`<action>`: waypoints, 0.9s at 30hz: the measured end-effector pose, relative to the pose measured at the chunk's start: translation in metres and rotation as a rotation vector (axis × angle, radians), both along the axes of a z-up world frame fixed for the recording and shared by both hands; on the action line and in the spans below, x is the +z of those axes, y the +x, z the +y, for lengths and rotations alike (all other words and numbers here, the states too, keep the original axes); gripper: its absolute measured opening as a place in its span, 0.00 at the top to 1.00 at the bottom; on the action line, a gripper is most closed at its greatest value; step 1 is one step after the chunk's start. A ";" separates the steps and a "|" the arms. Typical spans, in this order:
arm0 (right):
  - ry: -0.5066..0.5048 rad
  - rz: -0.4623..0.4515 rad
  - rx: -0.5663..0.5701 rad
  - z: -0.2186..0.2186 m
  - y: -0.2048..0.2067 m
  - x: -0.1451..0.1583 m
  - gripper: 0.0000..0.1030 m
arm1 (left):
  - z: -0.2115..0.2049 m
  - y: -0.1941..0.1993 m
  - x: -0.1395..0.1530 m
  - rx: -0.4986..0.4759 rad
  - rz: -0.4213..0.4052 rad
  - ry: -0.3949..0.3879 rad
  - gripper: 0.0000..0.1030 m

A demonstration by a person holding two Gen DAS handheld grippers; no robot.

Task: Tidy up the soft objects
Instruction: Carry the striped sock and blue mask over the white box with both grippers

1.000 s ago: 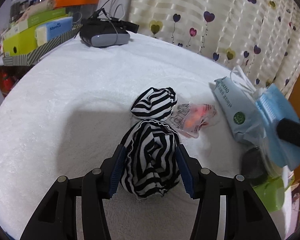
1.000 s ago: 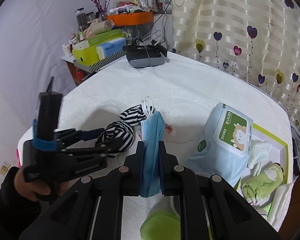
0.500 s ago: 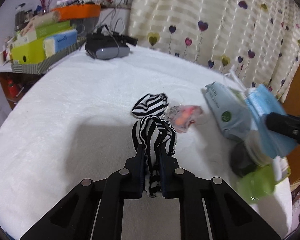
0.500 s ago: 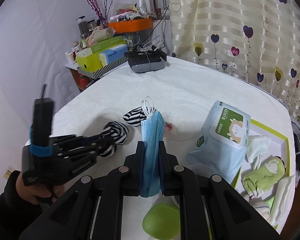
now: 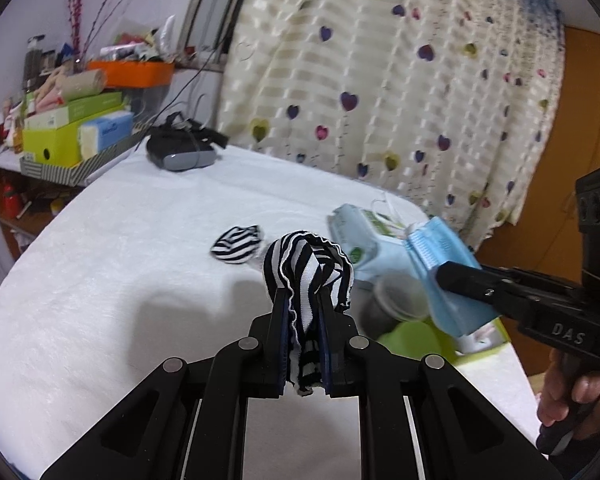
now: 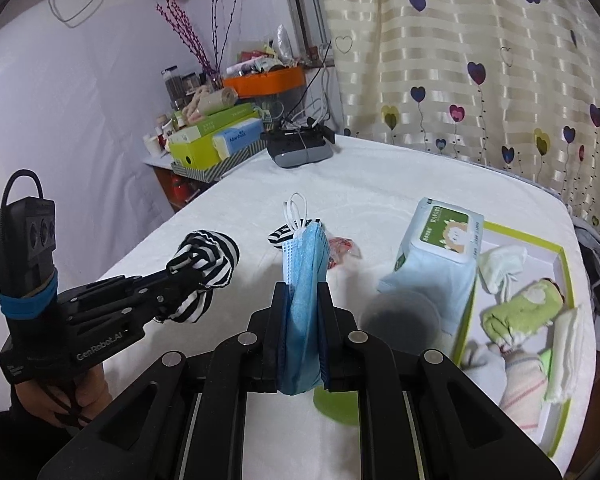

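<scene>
Surface: white fuzzy cloth (image 6: 380, 184) covers it; a heart-print curtain (image 6: 480, 60) hangs behind, at 1 o'clock in the right wrist view.
Left gripper (image 5: 303, 300): clamped narrow on a black-and-white striped sock (image 5: 308, 268), which is lifted off the surface and bunches above the fingertips.
Right gripper (image 6: 302, 292): closed tight on a blue face mask (image 6: 304, 280), held upright, its white ear loops at the top.
Second striped sock (image 5: 236, 243): lies on the surface at 11 o'clock from the held sock in the left wrist view, apart from it.
Wipes pack (image 6: 436, 256): at 2 o'clock from the mask, leaning on the rim of a green-edged tray (image 6: 564, 264).
Tray contents: a green sock (image 6: 520, 308), white cloth (image 6: 500, 264), folded pieces.
Small red-print packet (image 6: 342, 250): just right of the mask, on the surface.
Green lid (image 6: 336, 404): low, near 5 o'clock from the mask, partly hidden.
Far end: black headset (image 6: 300, 148) at 12 o'clock, cluttered shelf (image 6: 216, 136) at 11.
</scene>
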State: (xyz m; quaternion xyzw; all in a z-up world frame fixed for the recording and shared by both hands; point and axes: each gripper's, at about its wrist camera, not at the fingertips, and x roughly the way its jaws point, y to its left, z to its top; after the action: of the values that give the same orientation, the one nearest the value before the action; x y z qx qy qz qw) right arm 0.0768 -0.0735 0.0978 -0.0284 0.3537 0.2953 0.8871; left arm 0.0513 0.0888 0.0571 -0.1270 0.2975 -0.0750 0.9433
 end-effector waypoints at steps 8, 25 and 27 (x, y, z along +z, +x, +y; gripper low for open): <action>0.011 -0.031 -0.031 -0.019 -0.020 0.010 0.87 | -0.026 -0.017 0.015 -0.076 -0.041 -0.008 0.88; 0.031 -0.059 -0.066 -0.042 -0.034 0.019 0.87 | -0.054 -0.022 0.025 -0.139 -0.056 -0.010 0.88; 0.031 -0.060 -0.073 -0.045 -0.036 0.019 0.87 | -0.056 -0.022 0.025 -0.145 -0.056 -0.010 0.88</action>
State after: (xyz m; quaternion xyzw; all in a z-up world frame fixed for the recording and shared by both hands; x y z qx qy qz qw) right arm 0.0409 -0.1186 0.1173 -0.0103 0.3233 0.2672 0.9077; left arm 0.0293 0.0324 0.0823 -0.1074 0.2788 -0.1482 0.9427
